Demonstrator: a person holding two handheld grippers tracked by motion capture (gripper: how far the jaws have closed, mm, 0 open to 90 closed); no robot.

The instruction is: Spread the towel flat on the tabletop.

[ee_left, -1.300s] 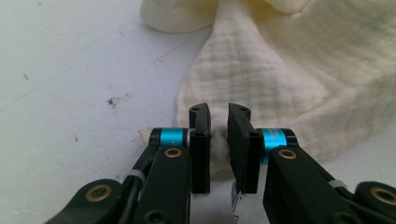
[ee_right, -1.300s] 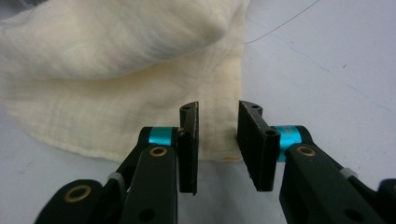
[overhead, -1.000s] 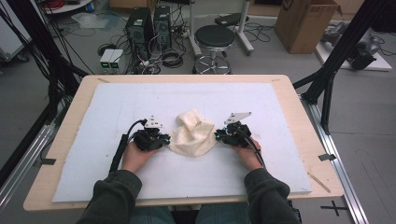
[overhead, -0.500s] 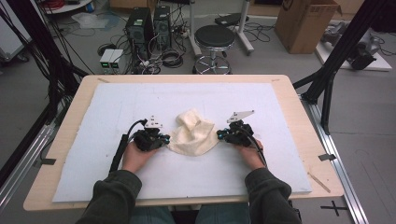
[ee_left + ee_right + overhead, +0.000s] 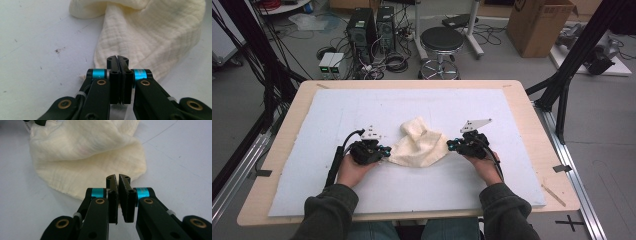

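At the near edge of the bench (image 5: 287,210), two dark green sleeves (image 5: 332,212) are seen coming in from below, each hand wrapped round a gripper. The left gripper (image 5: 384,151) is held at the left corner of a cream cloth (image 5: 419,145); in the left gripper view its jaws are pressed flat together on the cloth's edge, which is pinched between them. The right gripper (image 5: 451,145) is set at the cloth's right corner; in the right gripper view its jaws are nearly closed, a thin wedge of a gap left at the tips, with the cloth's hem caught between them. A grey three-cornered plate is carried on top of each gripper, and a black cable is trailed from the left one back along the forearm.

The cloth is spread between the two grippers near the middle of the bench, bunched and folded over at its far end. It lies on a white mat (image 5: 362,110) by which most of the wooden top is covered; small dark specks are marked on the mat.

Beyond the bench, a round black stool (image 5: 442,40) is stood on a grey floor, with computer towers (image 5: 372,25) and tangled cables to its left. A cardboard box (image 5: 539,25) is placed at the far right. Black frame struts (image 5: 572,60) are raised on both sides of the bench.
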